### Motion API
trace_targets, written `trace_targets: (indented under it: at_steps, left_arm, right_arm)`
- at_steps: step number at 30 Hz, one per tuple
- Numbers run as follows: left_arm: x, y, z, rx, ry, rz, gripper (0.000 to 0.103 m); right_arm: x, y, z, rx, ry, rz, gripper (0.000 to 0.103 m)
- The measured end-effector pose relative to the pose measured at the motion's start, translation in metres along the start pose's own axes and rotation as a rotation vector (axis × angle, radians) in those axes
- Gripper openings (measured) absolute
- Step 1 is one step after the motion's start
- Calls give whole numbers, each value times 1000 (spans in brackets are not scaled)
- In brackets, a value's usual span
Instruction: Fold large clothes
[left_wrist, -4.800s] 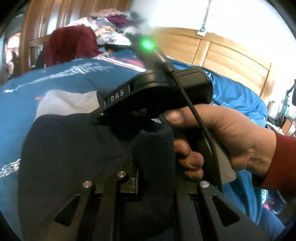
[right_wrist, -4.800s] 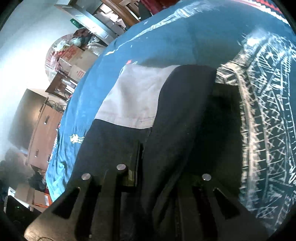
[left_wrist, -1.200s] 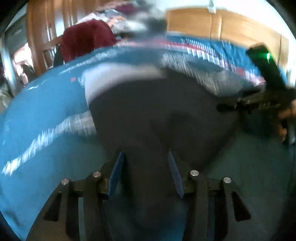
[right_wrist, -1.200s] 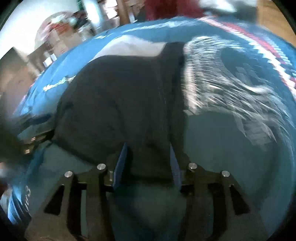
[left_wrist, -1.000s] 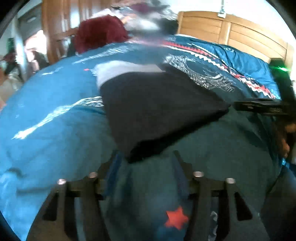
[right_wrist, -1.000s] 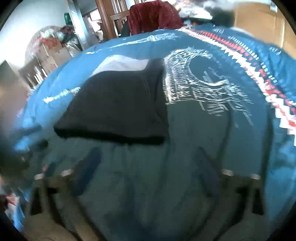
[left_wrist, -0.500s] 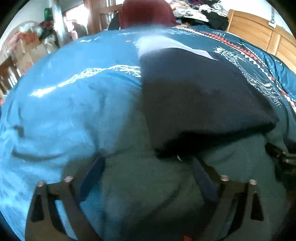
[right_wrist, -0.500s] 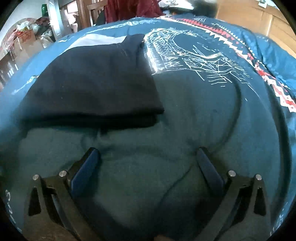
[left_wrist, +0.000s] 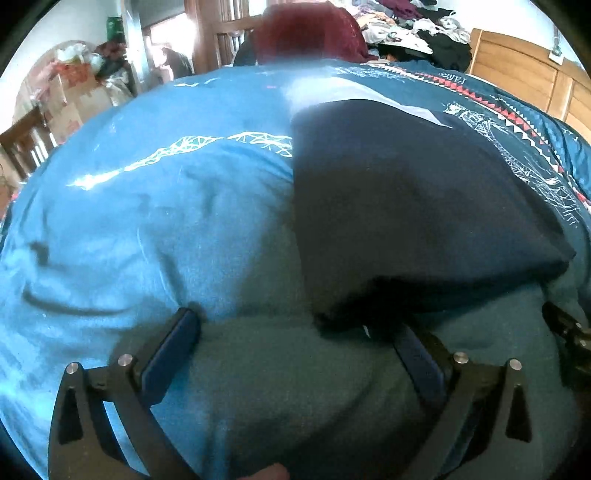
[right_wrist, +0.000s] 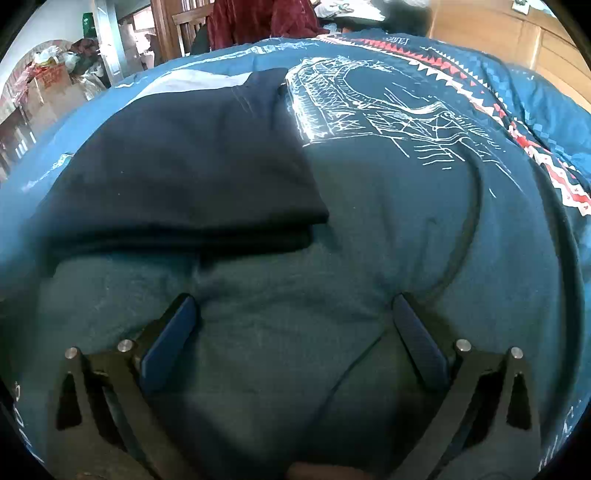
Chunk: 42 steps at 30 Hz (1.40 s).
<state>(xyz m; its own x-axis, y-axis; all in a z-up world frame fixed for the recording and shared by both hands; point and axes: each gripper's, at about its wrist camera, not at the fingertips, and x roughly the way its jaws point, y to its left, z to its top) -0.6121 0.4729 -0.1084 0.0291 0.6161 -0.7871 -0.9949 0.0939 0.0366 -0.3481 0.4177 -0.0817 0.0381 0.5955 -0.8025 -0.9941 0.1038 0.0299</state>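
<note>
Folded dark navy garment (right_wrist: 184, 162) with a grey panel at its far end, lying on the blue patterned bedspread (right_wrist: 424, 206). Left claw (left_wrist: 295, 339) and right claw (right_wrist: 295, 325), both spread wide and empty, sit near the garment's near edge.

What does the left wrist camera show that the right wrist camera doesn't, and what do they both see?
Only the left view shows the other tongs at its right edge, and the pile of clothes behind the bed. Only the right view shows the large white line drawing on the bedspread whole, and the garment's stacked folded edge. Both show open tongs, left and right, over the blue bedspread, the folded dark garment with its grey panel, and the red cloth behind.
</note>
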Motion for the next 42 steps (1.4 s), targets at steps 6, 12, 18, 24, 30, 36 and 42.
trace_targets:
  at_steps: [6, 12, 18, 24, 30, 36, 42]
  left_arm:
    - [1, -2, 0, 4, -4, 7, 103]
    - [2, -3, 0, 9, -5, 14, 103]
    - [2, -2, 0, 14, -10, 21, 103]
    - [3, -3, 0, 20, -13, 29, 103]
    - [3, -3, -1, 18, -13, 28, 103]
    - [3, -3, -1, 17, -13, 28, 103]
    - [3, -3, -1, 18, -13, 28, 103]
  right_arm:
    - [0, 0, -1, -1, -3, 2, 103]
    - [0, 1, -2, 0, -5, 1, 103]
    - [1, 1, -3, 2, -5, 4, 103]
    - [2, 0, -2, 4, -7, 10, 103]
    - [2, 0, -2, 3, -7, 9, 103]
    - [2, 0, -2, 3, -5, 10, 103]
    - [2, 0, -2, 4, -5, 11, 103]
